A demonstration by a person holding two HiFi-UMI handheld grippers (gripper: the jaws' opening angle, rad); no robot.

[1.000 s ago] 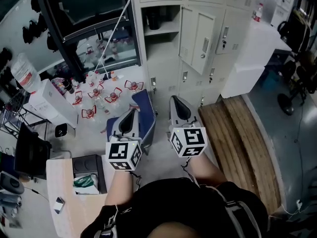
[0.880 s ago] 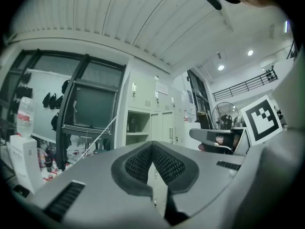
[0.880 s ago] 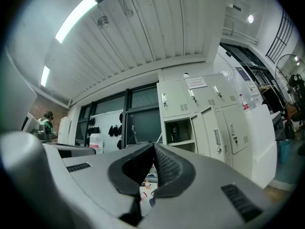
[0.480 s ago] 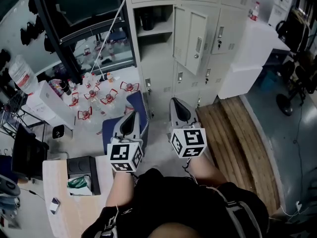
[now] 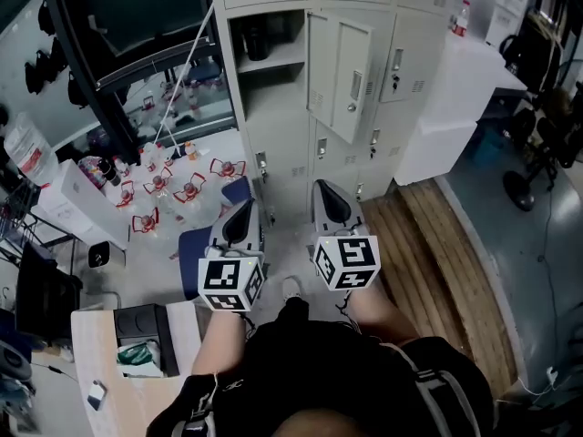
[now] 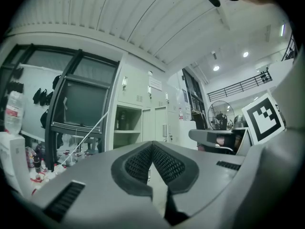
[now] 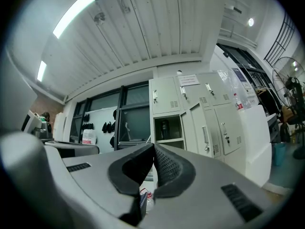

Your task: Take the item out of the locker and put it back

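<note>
blue chair (image 5: 194, 246) | wooden platform (image 5: 437, 244), well right of chair | water jug (image 5: 25, 156), far left

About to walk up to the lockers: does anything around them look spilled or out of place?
Yes: small red-and-white objects lie scattered across the floor left of the lockers, near the blue chair. One locker door hangs open; the dark container inside stands upright.

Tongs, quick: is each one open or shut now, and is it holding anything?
Left tongs: shut, holding nothing.
Right tongs: shut, holding nothing.
</note>
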